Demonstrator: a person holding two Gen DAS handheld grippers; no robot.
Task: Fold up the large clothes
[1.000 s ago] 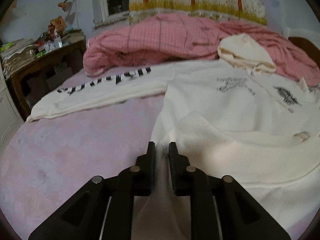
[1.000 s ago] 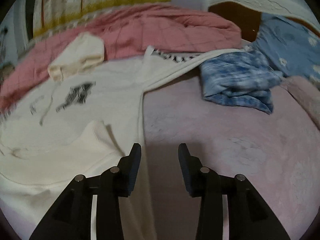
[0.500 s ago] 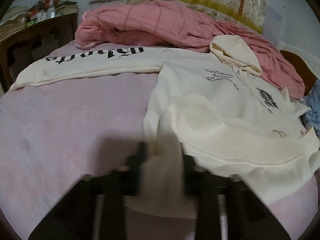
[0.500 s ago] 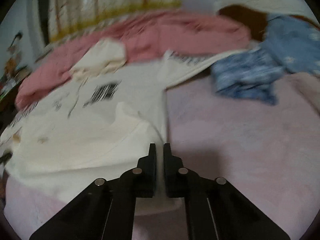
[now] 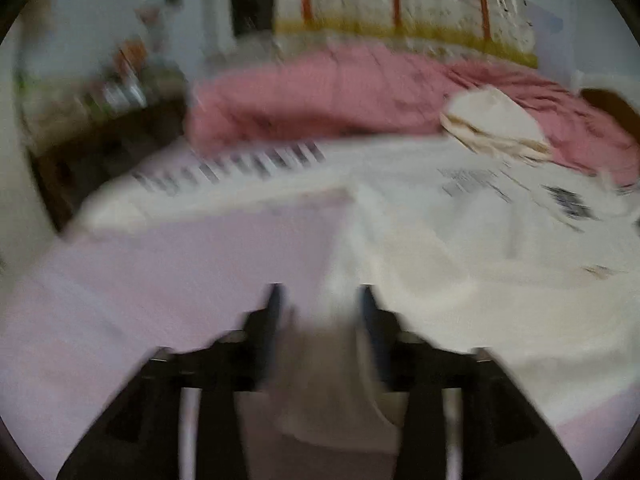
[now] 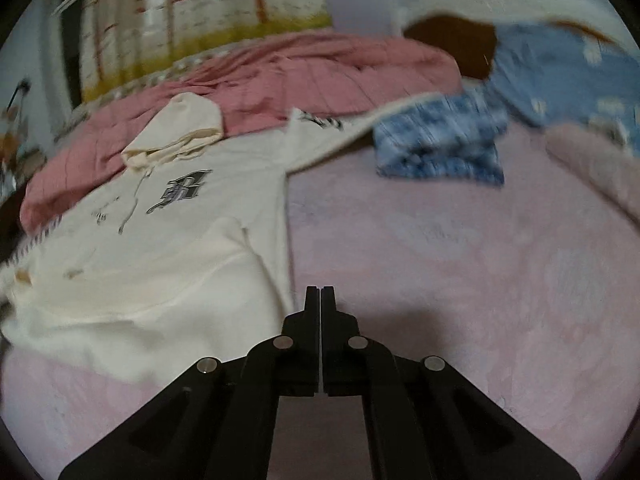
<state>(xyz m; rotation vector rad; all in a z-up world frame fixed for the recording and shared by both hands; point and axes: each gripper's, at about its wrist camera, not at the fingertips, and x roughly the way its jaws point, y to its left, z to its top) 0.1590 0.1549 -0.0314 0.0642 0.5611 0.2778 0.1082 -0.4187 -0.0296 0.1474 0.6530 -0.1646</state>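
Note:
A large cream hoodie (image 5: pixel 460 240) with black print lies spread on the pink bed sheet (image 5: pixel 160 280), its hem folded up over the body. One lettered sleeve (image 5: pixel 224 168) stretches left. My left gripper (image 5: pixel 320 300) is open, with the hoodie's lower left corner lying loose between its fingers; this view is blurred. In the right wrist view the hoodie (image 6: pixel 160 248) lies to the left. My right gripper (image 6: pixel 321 292) is shut and empty, over the sheet (image 6: pixel 460 280) just right of the hoodie's edge.
A crumpled pink quilt (image 6: pixel 300 76) lies along the back of the bed. A folded blue patterned garment (image 6: pixel 440 144) and a blue pillow (image 6: pixel 560 72) sit at the right. A cluttered dark wooden table (image 5: pixel 100 120) stands at the left.
My left gripper has opened and let go of the hoodie's corner. My right gripper closed about half a second ago and stays shut. Both cameras have shifted.

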